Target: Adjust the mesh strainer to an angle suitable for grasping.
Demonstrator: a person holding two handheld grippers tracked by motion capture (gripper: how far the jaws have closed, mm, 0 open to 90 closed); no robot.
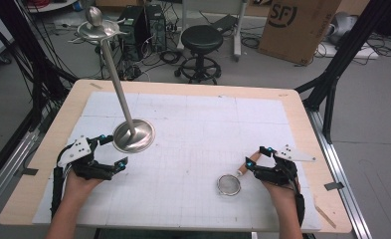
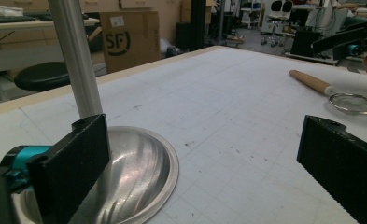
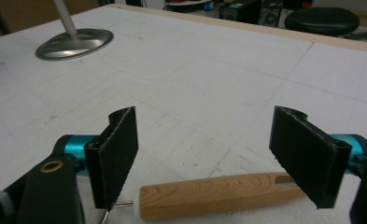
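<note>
A small mesh strainer (image 1: 229, 185) with a wooden handle (image 1: 247, 163) lies on the white mat at the front right. My right gripper (image 1: 256, 157) is open, its jaws standing wide on either side of the handle (image 3: 218, 193) without touching it. A tall metal stand has its round base (image 1: 133, 135) on the left of the mat, and its pole (image 1: 116, 74) rises to a dish with a ball (image 1: 97, 27). My left gripper (image 1: 113, 151) is open just in front of that base (image 2: 139, 172), one jaw close to the rim and nothing between the jaws.
The white gridded mat (image 1: 208, 124) covers a wooden table (image 1: 302, 119). Behind the table are a black stool (image 1: 202, 42), a cardboard box (image 1: 297, 25) and cables on the floor. A black frame leg (image 1: 332, 84) stands at the right.
</note>
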